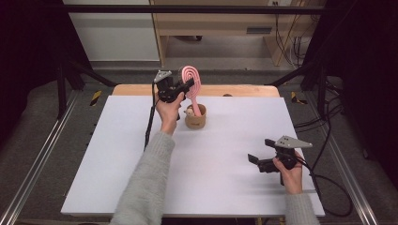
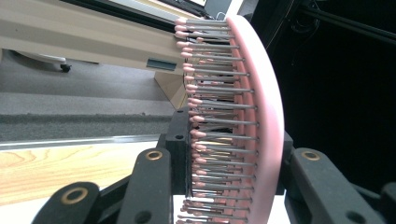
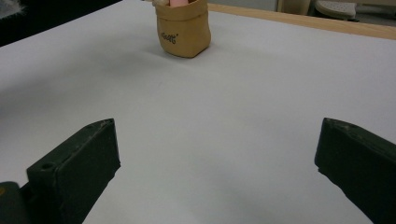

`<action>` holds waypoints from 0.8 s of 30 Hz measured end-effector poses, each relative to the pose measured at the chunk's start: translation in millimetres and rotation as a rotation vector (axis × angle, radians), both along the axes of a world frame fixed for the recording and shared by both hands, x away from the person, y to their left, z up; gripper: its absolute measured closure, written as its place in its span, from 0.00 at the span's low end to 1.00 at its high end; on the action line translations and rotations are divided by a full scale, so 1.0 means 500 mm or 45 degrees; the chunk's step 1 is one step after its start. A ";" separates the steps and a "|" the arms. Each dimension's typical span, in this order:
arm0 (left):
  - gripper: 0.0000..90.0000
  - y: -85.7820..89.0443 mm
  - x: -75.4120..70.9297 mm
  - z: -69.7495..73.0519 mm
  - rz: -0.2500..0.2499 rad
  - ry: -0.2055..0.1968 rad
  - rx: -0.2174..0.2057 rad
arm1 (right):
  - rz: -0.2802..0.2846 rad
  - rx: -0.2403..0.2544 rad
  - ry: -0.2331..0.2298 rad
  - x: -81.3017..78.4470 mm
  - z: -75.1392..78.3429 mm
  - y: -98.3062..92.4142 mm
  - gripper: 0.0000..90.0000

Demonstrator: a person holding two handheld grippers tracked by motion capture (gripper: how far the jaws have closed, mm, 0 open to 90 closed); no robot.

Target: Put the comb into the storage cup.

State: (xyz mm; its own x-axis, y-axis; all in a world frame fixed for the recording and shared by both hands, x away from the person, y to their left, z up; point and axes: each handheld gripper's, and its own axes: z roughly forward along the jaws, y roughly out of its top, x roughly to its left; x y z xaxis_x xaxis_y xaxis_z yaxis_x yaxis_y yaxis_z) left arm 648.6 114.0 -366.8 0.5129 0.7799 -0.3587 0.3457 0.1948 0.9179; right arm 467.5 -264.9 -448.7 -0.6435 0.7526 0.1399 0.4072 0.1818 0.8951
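Observation:
A pink paddle hairbrush (image 1: 191,77) stands tilted, its handle down inside a small tan pouch (image 1: 195,119) at the far middle of the white board. My left gripper (image 1: 185,86) is shut on the brush head from the left, above the pouch. In the left gripper view the black jaws press both sides of the brush head (image 2: 264,116), whose pink-tipped bristles point left. My right gripper (image 1: 260,151) hovers open over the board's front right with nothing between its jaws. In the right gripper view, the right gripper (image 3: 217,158) faces the pouch (image 3: 183,30) far ahead.
The white board (image 1: 141,154) lies on a wooden table whose far edge (image 1: 234,90) shows behind the pouch. A pale item (image 1: 189,111) sits in the pouch beside the handle. Metal rails (image 1: 37,159) and cables (image 1: 328,140) flank the board.

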 end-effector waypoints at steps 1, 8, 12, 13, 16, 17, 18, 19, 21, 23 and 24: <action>0.70 0.000 -0.001 -0.003 -0.001 0.001 0.000 | 0.000 0.001 -0.002 0.000 0.000 0.000 0.00; 0.70 0.005 -0.001 -0.014 0.003 0.010 -0.007 | -0.001 -0.005 0.000 0.000 -0.001 0.000 0.00; 0.70 0.007 -0.003 -0.018 0.003 0.008 -0.018 | -0.001 -0.004 0.000 0.000 -0.001 0.000 0.00; 0.70 0.008 -0.003 -0.020 0.003 0.008 -0.019 | -0.001 -0.007 -0.002 0.000 -0.001 0.000 0.00; 0.70 0.011 -0.003 -0.025 0.003 0.016 -0.023 | -0.001 -0.004 -0.001 0.000 -0.001 0.000 0.00; 0.70 0.012 -0.003 -0.027 0.003 0.017 -0.026 | 0.000 -0.007 -0.002 0.000 -0.001 0.000 0.00; 0.70 0.012 -0.003 -0.028 0.003 0.019 -0.025 | 0.000 -0.007 -0.002 0.000 -0.001 0.000 0.00; 0.70 0.012 -0.003 -0.030 0.002 0.019 -0.023 | 0.000 -0.007 -0.002 0.000 -0.001 0.000 0.00; 0.70 0.012 -0.003 -0.032 0.002 0.018 -0.024 | 0.000 -0.007 -0.001 0.000 -0.001 0.000 0.00; 0.70 0.014 -0.003 -0.035 0.005 0.022 -0.023 | 0.001 -0.007 0.000 0.000 -0.001 0.001 0.00; 0.70 0.015 -0.003 -0.036 0.005 0.025 -0.024 | 0.000 -0.007 0.000 0.000 -0.001 0.001 0.00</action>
State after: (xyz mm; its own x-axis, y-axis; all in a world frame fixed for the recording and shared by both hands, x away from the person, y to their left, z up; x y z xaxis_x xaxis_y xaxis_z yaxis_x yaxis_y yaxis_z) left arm 647.3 121.3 -385.0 0.5026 0.7748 -0.3835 0.3626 0.2137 0.9071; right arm 467.7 -264.7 -449.1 -0.6437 0.7531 0.1357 0.4071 0.1869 0.8941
